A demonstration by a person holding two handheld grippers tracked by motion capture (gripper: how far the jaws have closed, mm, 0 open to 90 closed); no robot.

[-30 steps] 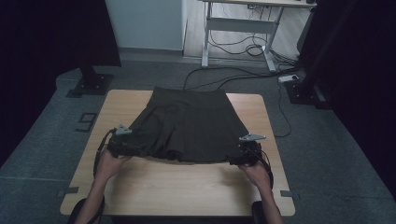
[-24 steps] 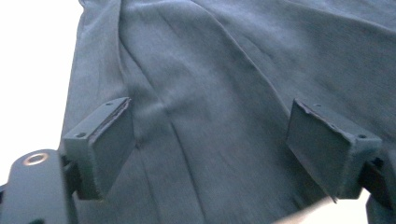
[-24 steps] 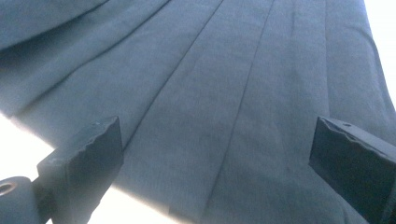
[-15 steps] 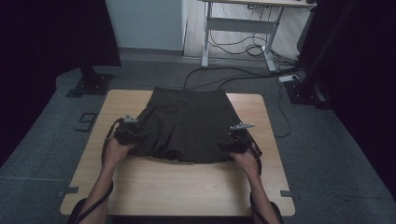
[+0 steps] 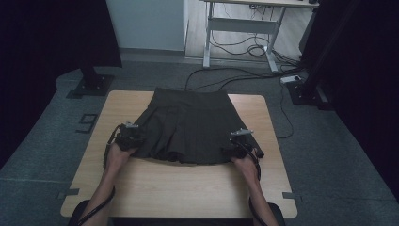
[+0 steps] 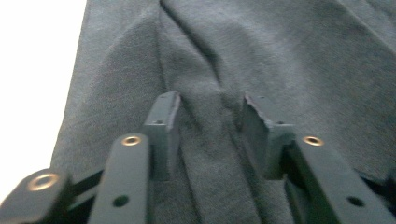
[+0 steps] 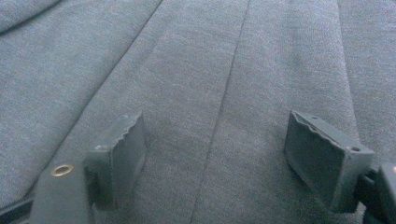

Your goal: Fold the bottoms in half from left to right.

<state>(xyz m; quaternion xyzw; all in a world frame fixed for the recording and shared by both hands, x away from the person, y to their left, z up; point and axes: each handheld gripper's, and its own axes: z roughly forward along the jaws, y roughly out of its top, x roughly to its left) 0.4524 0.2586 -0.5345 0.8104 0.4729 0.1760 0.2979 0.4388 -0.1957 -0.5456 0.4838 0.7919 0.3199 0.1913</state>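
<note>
A dark green pleated fabric skirt (image 5: 188, 127) lies flat on the light wooden desk (image 5: 188, 188); the left gripper (image 6: 210, 112) and right gripper (image 7: 215, 135) rest on its side edges, jaws parted

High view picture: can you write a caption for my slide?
A person's two grippers, left gripper and right gripper, sit at a dark pleated skirt's near corners on a wooden table.

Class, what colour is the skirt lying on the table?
The skirt is a dark olive-green, plain with pleats; the high view shows it best.
</note>
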